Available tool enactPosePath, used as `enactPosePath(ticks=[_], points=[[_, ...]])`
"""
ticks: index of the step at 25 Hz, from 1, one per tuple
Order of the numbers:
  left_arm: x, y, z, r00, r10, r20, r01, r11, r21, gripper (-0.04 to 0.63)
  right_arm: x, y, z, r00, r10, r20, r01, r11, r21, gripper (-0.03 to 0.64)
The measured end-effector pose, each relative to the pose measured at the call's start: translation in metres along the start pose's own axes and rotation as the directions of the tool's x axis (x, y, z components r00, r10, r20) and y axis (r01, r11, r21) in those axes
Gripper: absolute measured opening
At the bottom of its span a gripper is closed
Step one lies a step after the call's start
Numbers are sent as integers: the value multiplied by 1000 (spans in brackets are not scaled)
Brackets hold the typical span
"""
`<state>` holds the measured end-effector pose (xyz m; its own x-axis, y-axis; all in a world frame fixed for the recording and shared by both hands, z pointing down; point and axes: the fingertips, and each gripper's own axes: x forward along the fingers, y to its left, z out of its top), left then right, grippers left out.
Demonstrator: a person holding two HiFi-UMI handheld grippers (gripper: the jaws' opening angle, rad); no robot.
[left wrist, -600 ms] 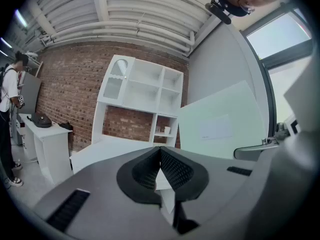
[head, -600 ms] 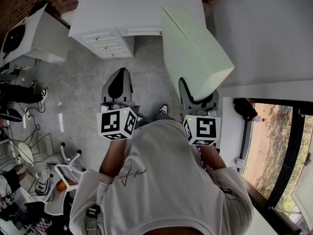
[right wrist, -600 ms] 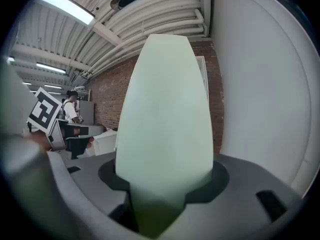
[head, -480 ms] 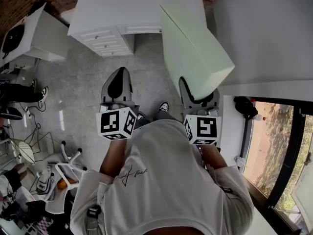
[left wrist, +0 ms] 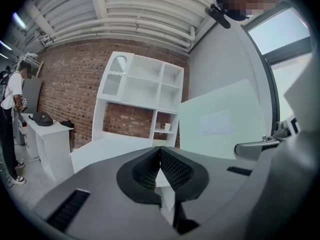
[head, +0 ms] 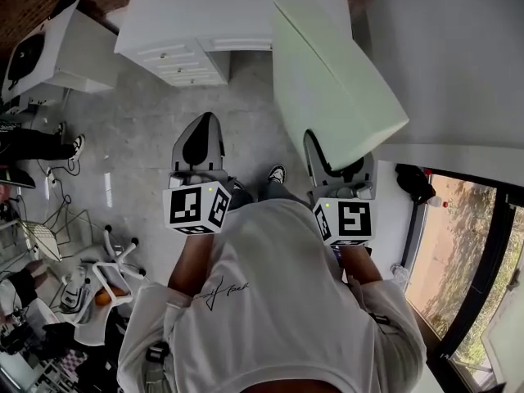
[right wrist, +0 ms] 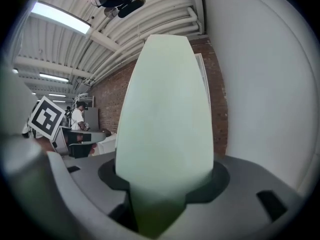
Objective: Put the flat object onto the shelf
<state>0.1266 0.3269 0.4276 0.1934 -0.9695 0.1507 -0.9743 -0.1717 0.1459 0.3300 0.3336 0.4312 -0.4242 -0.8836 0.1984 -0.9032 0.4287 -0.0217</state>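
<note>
Pale green flat rectangular board [head: 332, 80]: clamped in our right gripper [head: 338, 164], jutting forward for carrying, well apart from the white open-fronted shelf unit [left wrist: 142, 96] ahead. Our left gripper [left wrist: 161, 171]: jaws together, empty, kept spare.

Clothing: white long-sleeved top [head: 270, 301] with a small black script mark [head: 223, 289] on the left of the back. There is a dark band [head: 154, 353] at the left sleeve end, kind unclear. One black-and-white shoe [head: 276, 175] shows past the hem.

Left gripper [head: 206, 121]: light grey moulded shell with a black teardrop-shaped inset on top. Its fingers [left wrist: 176, 170] are black with a fine cross-hatched texture, set in a black collar. The shell has dark rectangular slots [left wrist: 70, 210].

Right gripper [head: 338, 169]: same grey shell, black lining.

Each gripper carries a white cube with black square markers, left cube [head: 196, 207] and right cube [head: 344, 221]. Each cube has a small green light near its upper edge.
</note>
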Motion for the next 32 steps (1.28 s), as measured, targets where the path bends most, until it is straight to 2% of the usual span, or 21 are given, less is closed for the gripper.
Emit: enactPosePath(ticks=[7, 17, 25, 32], points=[[6, 15, 4, 999, 41, 11, -41, 999, -2, 15, 22, 1, 9, 1000, 24, 16, -24, 999, -25, 276], [52, 81, 27, 997, 57, 53, -56, 998, -18, 15, 98, 34, 32, 999, 44, 19, -42, 996, -78, 276], [97, 127, 54, 997, 25, 68, -25, 1000, 2, 15, 159, 52, 50, 999, 41, 16, -40, 997, -69, 276], [121, 164, 76, 997, -49, 65, 46, 998, 41, 15, 198, 75, 70, 1000, -3, 15, 4, 999, -54, 276]])
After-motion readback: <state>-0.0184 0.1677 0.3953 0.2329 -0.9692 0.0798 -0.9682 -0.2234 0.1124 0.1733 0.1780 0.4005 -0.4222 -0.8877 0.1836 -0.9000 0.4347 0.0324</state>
